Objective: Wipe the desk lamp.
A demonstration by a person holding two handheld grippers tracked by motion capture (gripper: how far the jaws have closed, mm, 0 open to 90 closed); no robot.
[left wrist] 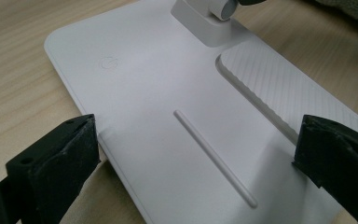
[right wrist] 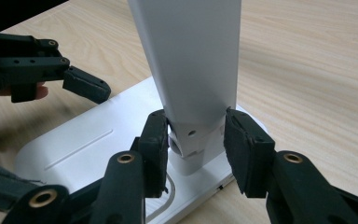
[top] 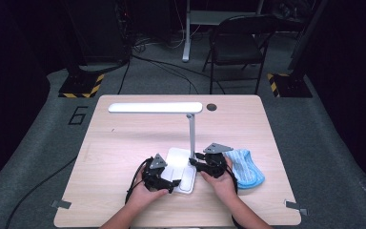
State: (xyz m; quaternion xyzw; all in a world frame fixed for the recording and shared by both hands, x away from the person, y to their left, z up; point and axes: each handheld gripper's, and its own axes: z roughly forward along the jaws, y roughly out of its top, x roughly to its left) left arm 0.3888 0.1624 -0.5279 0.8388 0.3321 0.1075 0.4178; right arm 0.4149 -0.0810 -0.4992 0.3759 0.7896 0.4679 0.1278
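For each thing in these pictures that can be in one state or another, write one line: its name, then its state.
White desk lamp: upright on the wooden table, head level, unlit as far as shows.
Blue knitted cloth: crumpled, lying beside the lamp's base.
Left gripper: open, jaws either side of the lamp's flat base.
Right gripper: jaws at the foot of the lamp's stem, grip unclear.
Black folding chair: unfolded, empty.

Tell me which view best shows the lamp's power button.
The left gripper view: the faint round power button sits plainly on the flat white plastic lamp base. The high view shows the base too small for it; the right gripper view shows none.
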